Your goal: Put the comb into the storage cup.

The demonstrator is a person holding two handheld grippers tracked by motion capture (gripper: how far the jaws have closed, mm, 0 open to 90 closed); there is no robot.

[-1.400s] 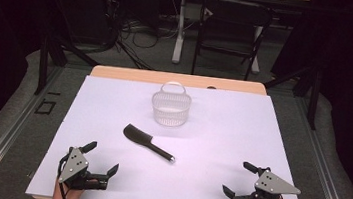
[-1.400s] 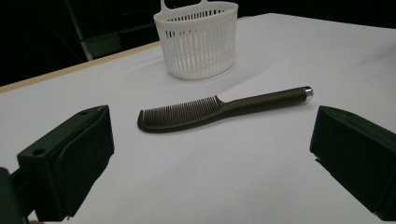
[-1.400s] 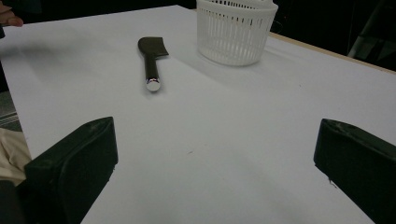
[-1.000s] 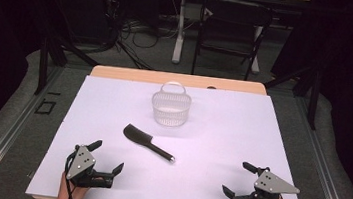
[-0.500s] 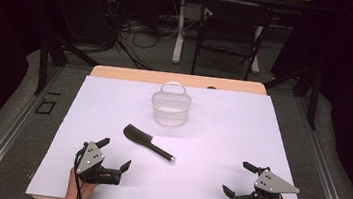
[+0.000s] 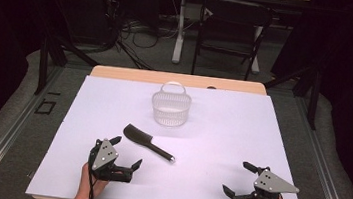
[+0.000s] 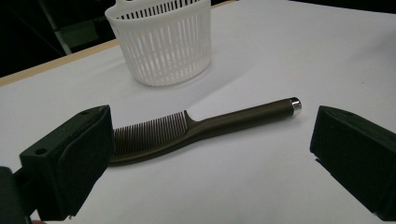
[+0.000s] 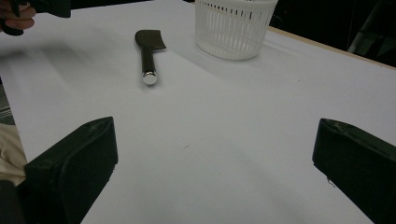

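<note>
While the left gripper [image 6: 126, 152] hovers low over the near left part of the bench [image 6: 231, 131] with its jaws spread wide and nothing between them, the dark comb [image 6: 148, 142] lies flat just ahead of it, apart from both jaws. From the left gripper view the comb [image 7: 196, 128] runs crosswise in the gap between the jaws, teeth toward the left jaw, which covers the toothed end, and silver-capped handle toward the right jaw. Beyond it stands the white basket [image 6: 170, 107], upright, well apart from the comb; its rim and handle are cut off at the top of the left gripper view. Near the front right corner the right gripper [image 6: 242, 179] is equally wide open and empty, over bare white surface, with broad open room between it and the comb.
</note>
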